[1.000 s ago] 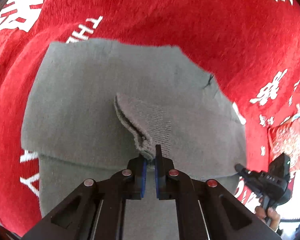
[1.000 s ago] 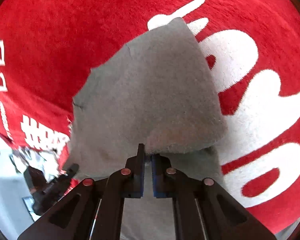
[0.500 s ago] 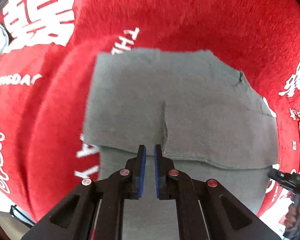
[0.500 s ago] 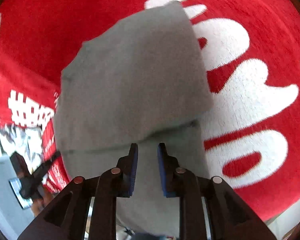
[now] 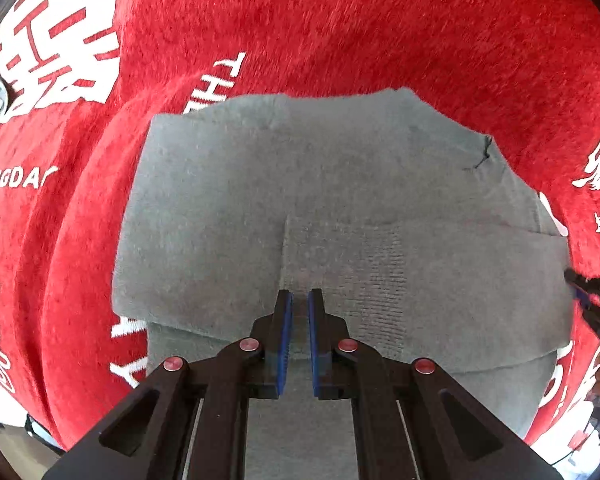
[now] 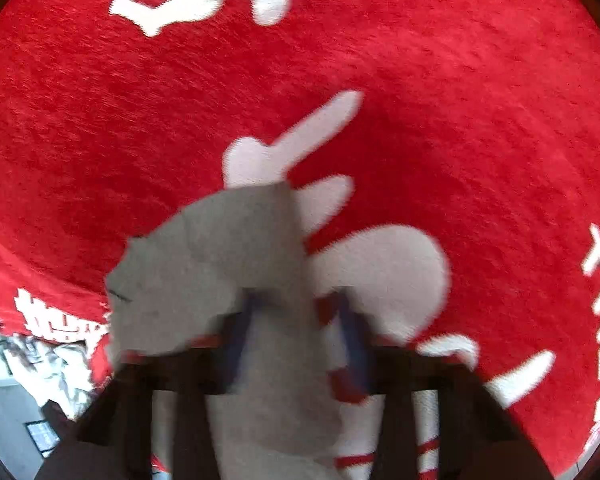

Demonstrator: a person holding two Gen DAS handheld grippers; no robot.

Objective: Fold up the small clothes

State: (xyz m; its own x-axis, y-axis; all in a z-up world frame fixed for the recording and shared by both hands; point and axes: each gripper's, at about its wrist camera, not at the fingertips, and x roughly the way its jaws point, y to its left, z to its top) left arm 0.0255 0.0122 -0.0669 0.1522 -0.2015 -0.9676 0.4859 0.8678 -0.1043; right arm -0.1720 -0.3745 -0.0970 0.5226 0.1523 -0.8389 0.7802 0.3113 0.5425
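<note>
A small grey knit garment (image 5: 340,208) lies folded flat on a red blanket (image 5: 340,28), its ribbed flap lying on top toward the right. My left gripper (image 5: 297,300) hovers just over its near part, jaws a narrow gap apart with nothing between them. In the right wrist view the same garment (image 6: 220,264) lies below and to the left. My right gripper (image 6: 296,312) is blurred, jaws wide apart and empty. The right gripper also shows at the right edge of the left wrist view (image 5: 596,300).
The red blanket (image 6: 420,80) with white lettering covers the whole surface. Its edge drops off at the lower left in the right wrist view, where crumpled silver material (image 6: 48,364) and grey floor show.
Both grippers have let go of the grey garment, and the lifted flap now lies flat. The right gripper has opened wide and pulled back quickly. The left gripper has drawn back slightly.
</note>
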